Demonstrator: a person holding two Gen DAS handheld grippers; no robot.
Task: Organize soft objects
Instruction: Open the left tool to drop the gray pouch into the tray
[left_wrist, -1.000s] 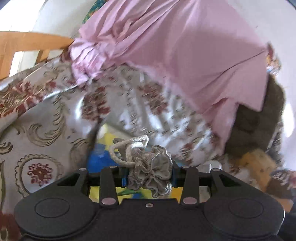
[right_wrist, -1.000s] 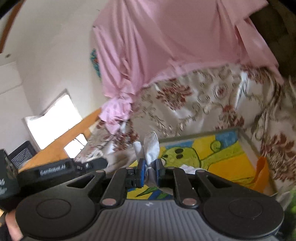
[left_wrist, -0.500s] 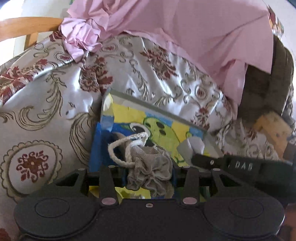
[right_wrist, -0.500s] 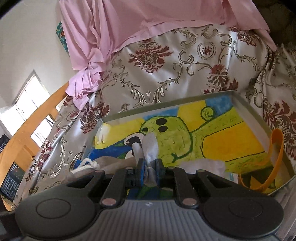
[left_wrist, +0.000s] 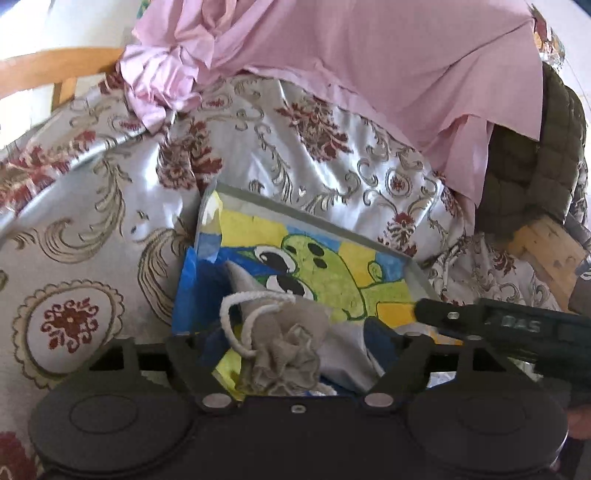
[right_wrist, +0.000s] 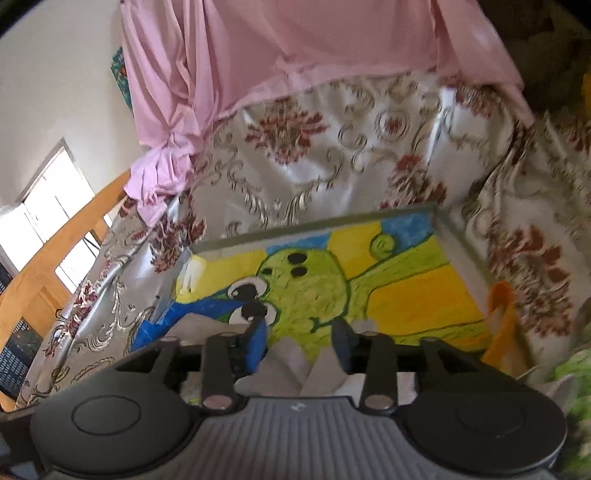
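Left wrist: tool (left_wrist: 295, 343) opened, pouch (left_wrist: 284, 343) released

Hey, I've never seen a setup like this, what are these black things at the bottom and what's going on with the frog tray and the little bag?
There is no robot: a person holds a two-finger claw in each hand, and a fisheye camera on each looks forward along its fingers.

From the left claw you see a grey drawstring pouch lying between its fingers. The jaws have just opened and no longer squeeze it.

From the right claw you see pale cloth between its fingers, which have also just opened.

Both hang over a tray painted with a green frog, resting on a flowered satin cover. A pink cloth lies behind.
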